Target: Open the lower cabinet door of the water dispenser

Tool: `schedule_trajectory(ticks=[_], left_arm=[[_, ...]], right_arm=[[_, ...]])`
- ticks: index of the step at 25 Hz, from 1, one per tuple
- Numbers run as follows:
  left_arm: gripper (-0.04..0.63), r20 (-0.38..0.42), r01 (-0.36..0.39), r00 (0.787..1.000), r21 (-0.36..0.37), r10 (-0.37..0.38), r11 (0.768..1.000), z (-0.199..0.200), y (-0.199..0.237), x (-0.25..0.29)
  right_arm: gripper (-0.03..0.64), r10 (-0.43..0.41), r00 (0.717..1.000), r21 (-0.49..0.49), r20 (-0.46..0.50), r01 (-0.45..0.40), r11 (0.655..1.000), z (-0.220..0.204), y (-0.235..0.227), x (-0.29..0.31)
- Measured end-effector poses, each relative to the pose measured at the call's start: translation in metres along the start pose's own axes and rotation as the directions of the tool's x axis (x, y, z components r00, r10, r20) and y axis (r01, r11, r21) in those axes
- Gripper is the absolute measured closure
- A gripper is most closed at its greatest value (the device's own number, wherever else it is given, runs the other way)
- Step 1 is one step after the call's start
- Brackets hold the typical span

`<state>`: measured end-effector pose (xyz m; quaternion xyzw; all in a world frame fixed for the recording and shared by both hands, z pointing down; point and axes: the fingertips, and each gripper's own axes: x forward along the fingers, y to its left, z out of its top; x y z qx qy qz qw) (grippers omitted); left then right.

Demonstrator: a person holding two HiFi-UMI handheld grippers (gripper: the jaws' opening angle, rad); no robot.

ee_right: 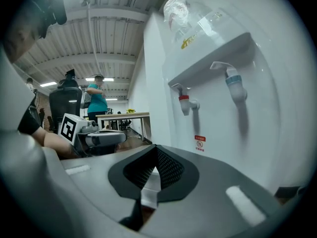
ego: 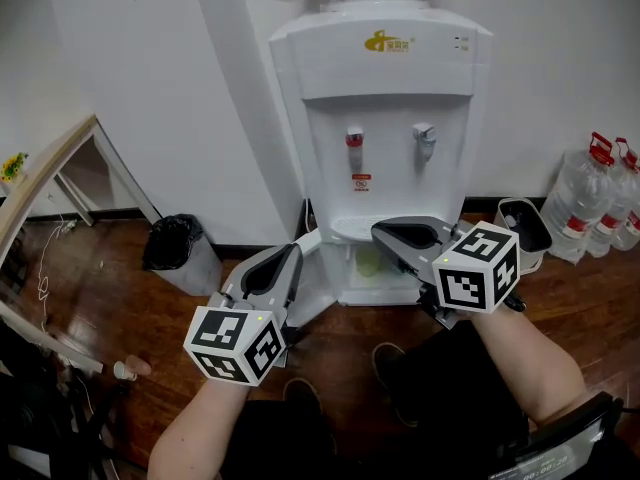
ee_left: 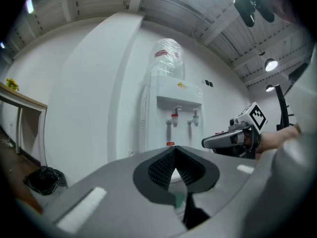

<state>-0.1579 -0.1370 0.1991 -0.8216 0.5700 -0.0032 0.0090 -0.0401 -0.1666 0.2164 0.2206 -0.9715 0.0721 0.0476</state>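
Note:
The white water dispenser (ego: 385, 118) stands against the wall with a red and a grey tap. Its lower cabinet door (ego: 312, 290) is swung out to the left, and the inside of the cabinet (ego: 368, 263) shows a greenish thing. My left gripper (ego: 292, 253) is beside the door's outer edge, open, with nothing between its fingers. My right gripper (ego: 382, 231) hovers in front of the drip tray, shut and empty. In the left gripper view the jaws (ee_left: 176, 175) show a gap, with the right gripper (ee_left: 205, 143) off to the right. In the right gripper view the right gripper (ee_right: 153, 175) points along the dispenser's front (ee_right: 218, 83).
A black bag-lined bin (ego: 175, 243) sits left of the dispenser and a white bin (ego: 525, 230) to its right. Large water bottles (ego: 590, 198) stand at the far right. A wooden table (ego: 50, 168) runs along the left. A person (ee_right: 96, 100) stands far back.

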Motion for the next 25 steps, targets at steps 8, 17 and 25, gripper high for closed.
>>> schedule_trajectory(ticks=[8, 17, 25], left_arm=[[0.428, -0.009, 0.007, 1.000, 0.012, -0.007, 1.000, -0.003, 0.001, 0.000], [0.428, -0.027, 0.041, 0.999, 0.032, -0.040, 0.999, -0.008, -0.015, 0.000], [0.428, -0.033, 0.030, 0.999, 0.035, -0.029, 0.999, -0.009, -0.015, -0.002]], right_arm=[[0.617, -0.007, 1.000, 0.005, -0.006, 0.007, 1.000, -0.009, -0.006, 0.001], [0.617, 0.014, 1.000, 0.005, -0.008, -0.014, 1.000, -0.010, 0.002, 0.001], [0.617, 0.023, 1.000, -0.002, -0.018, -0.023, 1.000, -0.013, 0.004, 0.002]])
